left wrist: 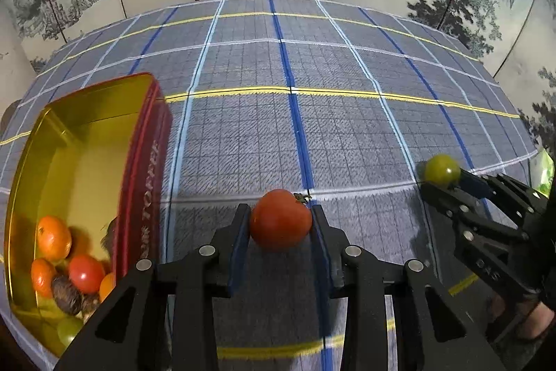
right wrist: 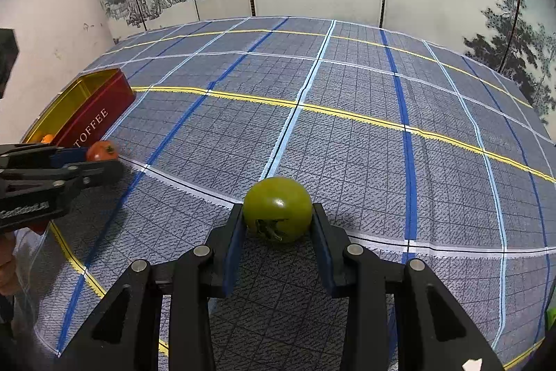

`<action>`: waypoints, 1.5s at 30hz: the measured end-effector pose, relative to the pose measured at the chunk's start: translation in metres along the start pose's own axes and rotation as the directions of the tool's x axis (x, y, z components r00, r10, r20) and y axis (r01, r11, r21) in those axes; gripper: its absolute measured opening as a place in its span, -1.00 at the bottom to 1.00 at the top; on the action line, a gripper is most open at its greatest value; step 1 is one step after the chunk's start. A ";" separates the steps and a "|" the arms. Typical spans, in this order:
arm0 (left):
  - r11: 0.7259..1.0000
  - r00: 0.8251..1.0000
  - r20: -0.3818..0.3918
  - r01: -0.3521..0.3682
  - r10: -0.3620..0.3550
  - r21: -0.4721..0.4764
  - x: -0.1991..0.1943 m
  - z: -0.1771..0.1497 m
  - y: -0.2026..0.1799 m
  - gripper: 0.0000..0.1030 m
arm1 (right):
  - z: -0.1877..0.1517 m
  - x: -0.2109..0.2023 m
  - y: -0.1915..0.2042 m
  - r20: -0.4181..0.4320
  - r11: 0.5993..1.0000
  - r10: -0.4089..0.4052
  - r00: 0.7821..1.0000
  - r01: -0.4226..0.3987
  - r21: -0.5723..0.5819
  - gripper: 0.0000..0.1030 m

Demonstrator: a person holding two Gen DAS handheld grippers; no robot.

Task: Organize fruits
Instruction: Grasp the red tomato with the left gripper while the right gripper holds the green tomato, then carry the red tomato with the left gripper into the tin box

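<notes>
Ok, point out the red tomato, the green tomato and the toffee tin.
red tomato (left wrist: 280, 218), left wrist view, middle of its skin.
green tomato (right wrist: 277, 208), right wrist view, upper front.
toffee tin (left wrist: 144, 197), left wrist view, red outer wall.

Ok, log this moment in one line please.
left hand-held gripper: shut on red tomato | right hand-held gripper: shut on green tomato | toffee tin: open, fruit inside

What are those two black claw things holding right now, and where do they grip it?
The left hand-held gripper pinches a red tomato by its two sides. The right hand-held gripper pinches a green tomato the same way, stem end facing the camera.
</notes>
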State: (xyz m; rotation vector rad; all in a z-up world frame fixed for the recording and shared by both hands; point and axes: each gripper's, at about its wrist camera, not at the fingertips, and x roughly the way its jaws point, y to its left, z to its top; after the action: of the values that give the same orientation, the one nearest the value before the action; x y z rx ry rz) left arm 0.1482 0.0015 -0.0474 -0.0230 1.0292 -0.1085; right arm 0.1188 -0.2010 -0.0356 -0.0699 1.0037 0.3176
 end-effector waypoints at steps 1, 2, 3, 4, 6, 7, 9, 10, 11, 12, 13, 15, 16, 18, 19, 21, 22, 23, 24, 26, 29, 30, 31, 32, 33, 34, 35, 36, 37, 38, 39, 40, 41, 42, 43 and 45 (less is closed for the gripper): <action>1.000 1.000 0.003 -0.001 0.001 -0.002 -0.003 -0.002 0.000 -0.32 | 0.000 0.000 0.000 0.000 1.000 0.000 1.000 0.000 0.000 -0.32; 1.000 1.000 0.006 -0.003 0.003 -0.004 -0.006 -0.003 0.001 -0.32 | 0.000 0.000 0.000 0.000 1.000 0.000 1.000 0.000 0.000 -0.32; 1.000 1.000 0.014 -0.001 0.001 -0.008 -0.012 -0.005 0.002 -0.32 | 0.000 0.000 0.000 0.000 1.000 -0.001 1.000 0.001 -0.001 -0.32; 1.000 1.000 0.020 0.001 -0.001 -0.011 -0.015 -0.006 0.003 -0.32 | 0.000 0.000 0.000 0.000 1.000 -0.003 1.000 0.003 -0.002 -0.32; 1.000 0.999 0.033 -0.005 0.005 -0.017 -0.023 -0.008 0.004 -0.31 | -0.001 0.000 0.001 -0.001 1.000 -0.008 1.000 0.008 -0.005 -0.32; 1.000 0.999 0.038 -0.008 0.008 -0.019 -0.027 -0.010 0.005 -0.32 | -0.001 0.000 0.001 -0.002 1.000 -0.010 1.000 0.010 -0.007 -0.32; 1.000 0.999 0.049 -0.015 0.016 -0.024 -0.035 -0.013 0.008 -0.32 | -0.001 0.000 0.001 -0.002 1.000 -0.012 1.000 0.012 -0.009 -0.32; 0.999 0.998 0.053 -0.019 0.020 -0.029 -0.040 -0.014 0.011 -0.32 | -0.001 0.000 0.001 -0.003 1.000 -0.015 1.000 0.014 -0.010 -0.32; 0.999 0.998 0.058 -0.020 0.022 -0.034 -0.044 -0.015 0.013 -0.32 | -0.001 0.000 0.002 -0.003 1.000 -0.017 1.000 0.017 -0.012 -0.32; 0.999 0.997 0.067 -0.022 0.025 -0.040 -0.049 -0.017 0.016 -0.31 | -0.001 0.000 0.002 -0.004 1.000 -0.020 1.000 0.020 -0.015 -0.32; 0.999 0.997 0.072 -0.027 0.030 -0.044 -0.052 -0.018 0.018 -0.32 | -0.001 -0.001 0.002 -0.004 1.000 -0.023 1.000 0.023 -0.016 -0.32; 0.997 0.995 0.086 -0.043 0.048 -0.059 -0.061 -0.021 0.025 -0.31 | -0.001 -0.001 0.003 -0.005 0.999 -0.027 1.000 0.027 -0.019 -0.32; 0.997 0.994 0.091 -0.048 0.054 -0.065 -0.064 -0.022 0.028 -0.31 | -0.001 -0.001 0.004 -0.005 0.999 -0.029 1.000 0.029 -0.021 -0.32; 0.994 0.991 0.106 -0.068 0.076 -0.081 -0.073 -0.026 0.035 -0.31 | -0.001 -0.001 0.004 -0.005 0.999 -0.034 0.999 0.034 -0.024 -0.32; 0.993 0.990 0.110 -0.075 0.084 -0.087 -0.076 -0.027 0.039 -0.31 | -0.001 -0.001 0.004 -0.006 0.999 -0.037 0.999 0.037 -0.026 -0.32; 0.990 0.987 0.120 -0.092 0.105 -0.107 -0.083 -0.031 0.049 -0.31 | 0.000 -0.001 0.005 -0.006 0.999 -0.042 0.999 0.042 -0.030 -0.32; 0.989 0.986 0.124 -0.099 0.113 -0.113 -0.085 -0.033 0.053 -0.31 | 0.000 0.000 0.006 -0.007 0.999 -0.044 0.999 0.044 -0.032 -0.32; 0.987 0.984 0.126 -0.107 0.122 -0.121 -0.087 -0.035 0.056 -0.31 | 0.000 0.000 0.006 -0.007 0.998 -0.047 0.999 0.047 -0.034 -0.32; 0.985 0.983 0.127 -0.116 0.133 -0.132 -0.089 -0.036 0.062 -0.31 | 0.000 0.000 0.007 -0.008 0.998 -0.051 0.999 0.051 -0.037 -0.32; 0.980 0.981 0.125 -0.126 0.145 -0.152 -0.092 -0.039 0.071 -0.31 | 0.000 0.000 0.007 -0.008 0.998 -0.055 0.998 0.054 -0.040 -0.32; 0.973 0.978 0.126 -0.142 0.166 -0.179 -0.097 -0.044 0.084 -0.31 | 0.000 0.000 0.008 -0.007 0.998 -0.054 0.998 0.054 -0.039 -0.32; 0.972 0.977 0.126 -0.145 0.170 -0.187 -0.098 -0.046 0.087 -0.31 | 0.000 0.000 0.008 -0.007 0.998 -0.056 0.998 0.055 -0.040 -0.32; 0.969 0.977 0.125 -0.148 0.175 -0.196 -0.099 -0.047 0.091 -0.31 | -0.001 0.000 0.008 -0.007 0.998 -0.056 0.998 0.056 -0.041 -0.32; 0.967 0.976 0.124 -0.153 0.180 -0.203 -0.099 -0.049 0.095 -0.31 | -0.001 0.000 0.008 -0.007 0.998 -0.057 0.998 0.057 -0.042 -0.33; 0.965 0.974 0.122 -0.160 0.188 -0.208 -0.100 -0.051 0.099 -0.31 | -0.001 0.000 0.008 -0.007 0.997 -0.058 0.998 0.057 -0.042 -0.32; 0.963 0.974 0.121 -0.166 0.194 -0.212 -0.100 -0.052 0.101 -0.31 | -0.001 0.000 0.008 -0.008 0.997 -0.058 0.998 0.058 -0.042 -0.32; 0.961 0.973 0.118 -0.171 0.200 -0.217 -0.101 -0.054 0.104 -0.31 | -0.001 0.000 0.008 -0.008 0.997 -0.058 0.998 0.057 -0.042 -0.32; 0.959 0.972 0.117 -0.176 0.206 -0.222 -0.101 -0.055 0.108 -0.31 | -0.001 0.000 0.008 -0.007 0.997 -0.058 0.998 0.058 -0.042 -0.32; 0.957 0.971 0.114 -0.182 0.211 -0.226 -0.100 -0.057 0.111 -0.31 | -0.001 0.000 0.008 -0.007 0.997 -0.059 0.998 0.058 -0.043 -0.32; 0.955 0.970 0.110 -0.189 0.218 -0.230 -0.100 -0.058 0.115 -0.31 | -0.001 0.000 0.008 -0.007 0.997 -0.058 0.998 0.058 -0.042 -0.33; 0.953 0.969 0.107 -0.192 0.222 -0.233 -0.100 -0.059 0.117 -0.31 | -0.001 0.000 0.008 -0.007 0.997 -0.058 0.998 0.058 -0.042 -0.33; 0.952 0.969 0.103 -0.197 0.226 -0.235 -0.099 -0.059 0.119 -0.31 | -0.001 0.000 0.008 -0.007 0.997 -0.058 0.998 0.057 -0.042 -0.33; 0.951 0.968 0.099 -0.201 0.229 -0.236 -0.098 -0.060 0.122 -0.31 | -0.001 0.000 0.008 -0.007 0.997 -0.058 0.998 0.057 -0.042 -0.33; 0.949 0.968 0.092 -0.207 0.234 -0.238 -0.096 -0.062 0.125 -0.31 | -0.001 0.000 0.008 -0.007 0.997 -0.058 0.998 0.057 -0.042 -0.33; 0.948 0.967 0.089 -0.210 0.237 -0.240 -0.094 -0.062 0.127 -0.31 | -0.001 0.000 0.008 -0.007 0.997 -0.058 0.998 0.057 -0.042 -0.33; 0.945 0.967 0.079 -0.217 0.243 -0.246 -0.091 -0.064 0.132 -0.31 | -0.001 0.000 0.008 -0.007 0.998 -0.057 0.998 0.057 -0.041 -0.32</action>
State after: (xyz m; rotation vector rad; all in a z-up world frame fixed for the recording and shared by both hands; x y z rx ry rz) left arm 0.0574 0.1439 -0.0118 -0.1234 0.9246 0.2274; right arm 0.1156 -0.1935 -0.0351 -0.1371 1.0019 0.2862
